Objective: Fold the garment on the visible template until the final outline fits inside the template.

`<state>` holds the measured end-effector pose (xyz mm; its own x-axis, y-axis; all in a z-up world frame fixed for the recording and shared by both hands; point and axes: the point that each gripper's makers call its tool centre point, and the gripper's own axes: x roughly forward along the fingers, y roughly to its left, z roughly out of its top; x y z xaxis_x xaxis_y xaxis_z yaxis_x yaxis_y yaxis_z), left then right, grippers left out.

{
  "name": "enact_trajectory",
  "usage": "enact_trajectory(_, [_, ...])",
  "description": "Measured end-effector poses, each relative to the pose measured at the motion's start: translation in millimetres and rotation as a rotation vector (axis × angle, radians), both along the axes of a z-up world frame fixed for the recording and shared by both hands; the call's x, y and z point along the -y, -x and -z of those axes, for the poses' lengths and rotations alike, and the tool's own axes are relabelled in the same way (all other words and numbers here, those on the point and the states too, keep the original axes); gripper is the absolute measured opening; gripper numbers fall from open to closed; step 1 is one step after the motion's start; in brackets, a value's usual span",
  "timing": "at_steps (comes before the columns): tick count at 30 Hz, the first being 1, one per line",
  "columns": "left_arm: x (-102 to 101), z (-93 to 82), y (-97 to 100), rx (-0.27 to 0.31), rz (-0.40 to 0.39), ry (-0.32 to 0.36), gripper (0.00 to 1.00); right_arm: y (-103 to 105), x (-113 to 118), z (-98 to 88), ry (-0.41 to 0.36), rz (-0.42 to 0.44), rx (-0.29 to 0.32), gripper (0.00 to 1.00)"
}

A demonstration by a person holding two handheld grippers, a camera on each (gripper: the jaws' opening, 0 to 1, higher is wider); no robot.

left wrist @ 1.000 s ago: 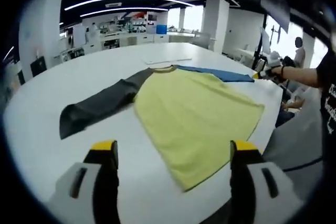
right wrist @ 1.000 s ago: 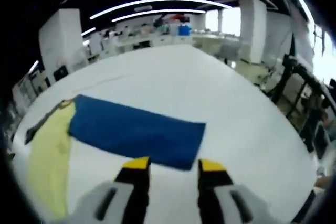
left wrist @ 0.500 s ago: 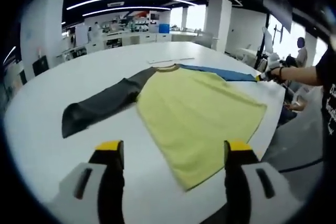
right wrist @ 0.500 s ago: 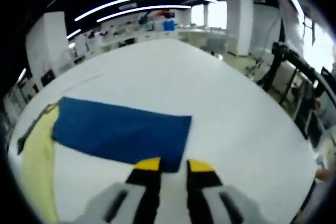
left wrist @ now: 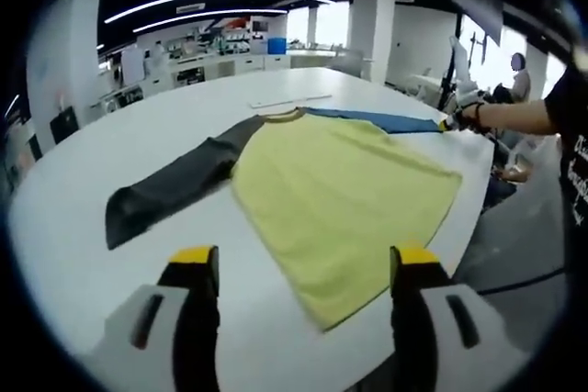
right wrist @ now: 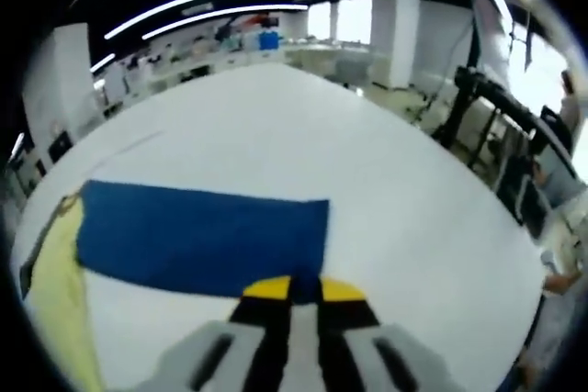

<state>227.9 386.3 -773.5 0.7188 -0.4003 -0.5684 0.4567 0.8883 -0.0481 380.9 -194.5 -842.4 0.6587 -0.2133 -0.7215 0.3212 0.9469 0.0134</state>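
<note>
On table (right wrist: 413, 199), blue sleeve (right wrist: 202, 240) edge w/in right gripper (right wrist: 304, 289)

Worktop (left wrist: 83, 181): carries the garment (left wrist: 340, 204), spread flat.

Garment body: ahead of my left claw (left wrist: 299, 268), from centre toward 3 o'clock in the left gripper view; hem corner nearest, just before the claw.

One sleeve (left wrist: 170, 188): runs from the collar toward 9 o'clock.

Other sleeve (right wrist: 202, 238): in the right gripper view, directly ahead of my right claw (right wrist: 303, 289), extending toward 9 o'clock; its near end edge lies between the claw tips, which I see pressed together on it.

Right claw, from the left gripper view: at 2 o'clock, at the far sleeve end.
</note>
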Motion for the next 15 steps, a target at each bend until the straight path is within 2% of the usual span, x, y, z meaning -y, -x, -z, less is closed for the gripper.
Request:
enact_trajectory(5, [1.1,-2.8,0.7,-0.016,-0.015,0.048,0.75,-1.0,-1.5,0.2,-0.088,0.044,0.020,0.00])
enact_trajectory(6, [2.1,-3.8,0.6,-0.016,-0.016,0.051,0.75,1.3,-2.3,-2.2,-0.088,0.043,0.024,0.00])
enact_trajectory(8, [3.4,-4.7,0.4,-0.014,-0.015,0.048,0.76,-7.8,8.8,3.2,-0.097,0.034,0.023,0.00])
enact_trajectory(12, [3.9,-4.8,1.3,-0.013,-0.007,0.028,0.79,-10.1,10.2,4.1,-0.137,0.042,0.028,0.00])
enact_trajectory(15, [4.3,-4.5,2.9,-0.016,-0.004,0.030,0.81,-8.4,6.6,-2.3,-0.125,0.019,0.041,0.00])
